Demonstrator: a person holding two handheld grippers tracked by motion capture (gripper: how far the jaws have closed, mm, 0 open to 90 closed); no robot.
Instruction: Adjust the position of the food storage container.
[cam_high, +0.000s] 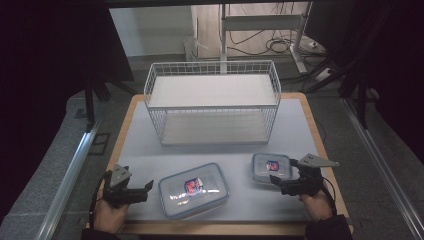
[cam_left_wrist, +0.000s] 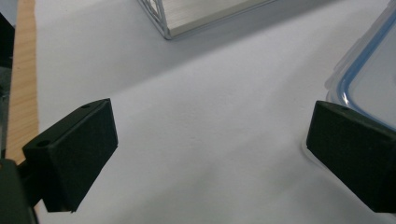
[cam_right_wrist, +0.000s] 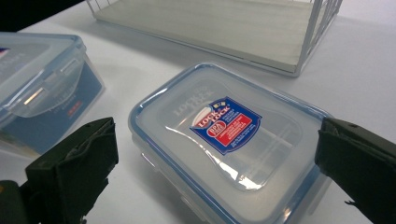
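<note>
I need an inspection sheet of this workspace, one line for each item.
Surface: pale mat on a wood-edged table.
Job's things: large lidded container near left; small lidded container near right; white wire rack behind.
Clutter: nothing seen.
Grippers: left claw open, beside the large container; right claw open at the small container, not gripping.
Cables: one trails from each claw; more lie on the floor behind.
Surroundings: dark curtains, metal frame legs.

Seen from above: a white wire rack (cam_high: 212, 102) at the back of the pale table (cam_high: 150, 150), a large lidded container (cam_high: 194, 189) in front, a small lidded container (cam_high: 270, 167) to its right (both blue-rimmed, labelled). Left gripper (cam_high: 145, 191) just beside the large one, jaws apart; right gripper (cam_high: 276, 183) at the small one's near edge, jaws also apart.
</note>
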